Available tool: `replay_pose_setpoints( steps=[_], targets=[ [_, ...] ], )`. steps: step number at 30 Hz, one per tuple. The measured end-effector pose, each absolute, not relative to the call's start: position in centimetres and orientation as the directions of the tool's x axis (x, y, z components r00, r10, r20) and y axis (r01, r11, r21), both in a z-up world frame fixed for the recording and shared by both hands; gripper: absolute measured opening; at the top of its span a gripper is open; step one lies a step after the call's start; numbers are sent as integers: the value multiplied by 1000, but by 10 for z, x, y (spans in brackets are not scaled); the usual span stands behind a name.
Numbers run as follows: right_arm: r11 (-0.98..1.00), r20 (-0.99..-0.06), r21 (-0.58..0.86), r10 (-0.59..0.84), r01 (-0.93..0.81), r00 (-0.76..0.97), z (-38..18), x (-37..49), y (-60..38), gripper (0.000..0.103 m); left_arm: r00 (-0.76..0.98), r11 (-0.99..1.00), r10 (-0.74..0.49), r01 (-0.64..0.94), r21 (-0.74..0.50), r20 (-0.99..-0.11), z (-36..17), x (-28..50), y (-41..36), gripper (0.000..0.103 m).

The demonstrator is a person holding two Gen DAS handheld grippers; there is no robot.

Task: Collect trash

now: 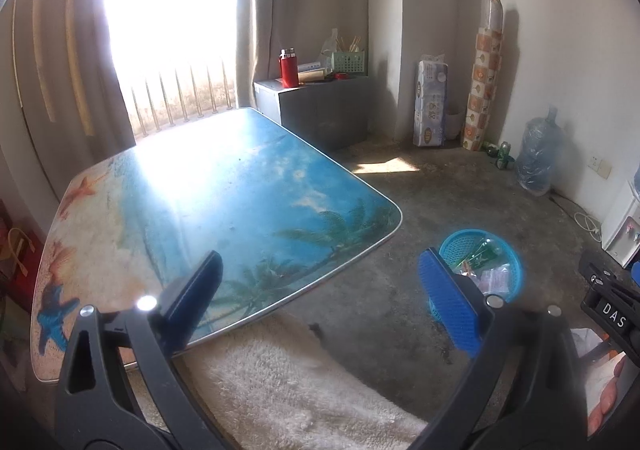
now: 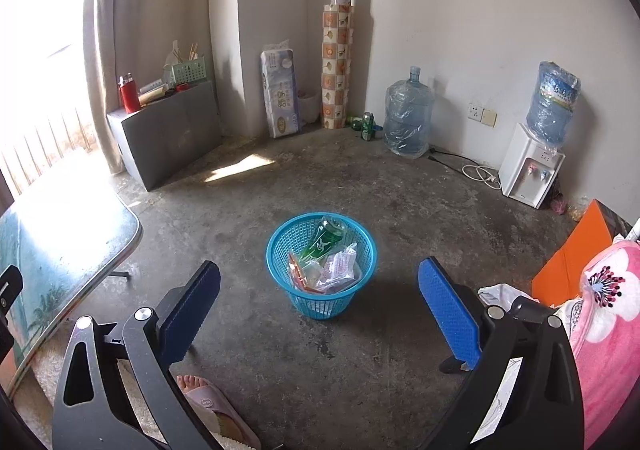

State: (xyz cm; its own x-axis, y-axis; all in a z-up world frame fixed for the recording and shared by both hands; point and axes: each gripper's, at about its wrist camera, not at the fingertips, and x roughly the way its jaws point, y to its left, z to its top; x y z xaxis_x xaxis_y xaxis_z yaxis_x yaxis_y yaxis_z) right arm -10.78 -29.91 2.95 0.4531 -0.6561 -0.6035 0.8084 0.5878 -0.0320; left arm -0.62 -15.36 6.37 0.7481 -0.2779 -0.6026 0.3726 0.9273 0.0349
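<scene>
A blue plastic basket (image 2: 362, 246) stands on the concrete floor and holds a green bottle (image 2: 326, 240) and several clear wrappers (image 2: 340, 268). My right gripper (image 2: 320, 310) is open and empty, held above the floor just in front of the basket. My left gripper (image 1: 320, 298) is open and empty over the near right edge of the beach-print table (image 1: 224, 201). The basket also shows in the left wrist view (image 1: 456, 246), partly behind my left gripper's right finger. The right gripper's body (image 1: 608, 302) shows at that view's right edge.
A grey cabinet (image 2: 168, 129) with a red flask stands by the curtain. A tissue pack (image 2: 280, 89), a patterned roll (image 2: 338, 65), green cans (image 2: 366, 125), a water jug (image 2: 408, 117) and a dispenser (image 2: 528, 165) line the wall. A slippered foot (image 2: 208, 398) and pink blanket (image 2: 608, 310) are near.
</scene>
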Motion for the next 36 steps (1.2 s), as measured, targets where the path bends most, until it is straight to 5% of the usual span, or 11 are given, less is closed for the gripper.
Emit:
replay_pose_setpoints(
  steps=[7,36],
  targets=[
    [549,-600,-1,-669,836,439,31,-114,-303,97,666,911,-309,412,-11,-679,54,3,-161,95],
    [565,-658,-2,-622,825,424,22,-103,-301,97,613,921,-254,389,6,-748,43,13,-164,95]
  ],
)
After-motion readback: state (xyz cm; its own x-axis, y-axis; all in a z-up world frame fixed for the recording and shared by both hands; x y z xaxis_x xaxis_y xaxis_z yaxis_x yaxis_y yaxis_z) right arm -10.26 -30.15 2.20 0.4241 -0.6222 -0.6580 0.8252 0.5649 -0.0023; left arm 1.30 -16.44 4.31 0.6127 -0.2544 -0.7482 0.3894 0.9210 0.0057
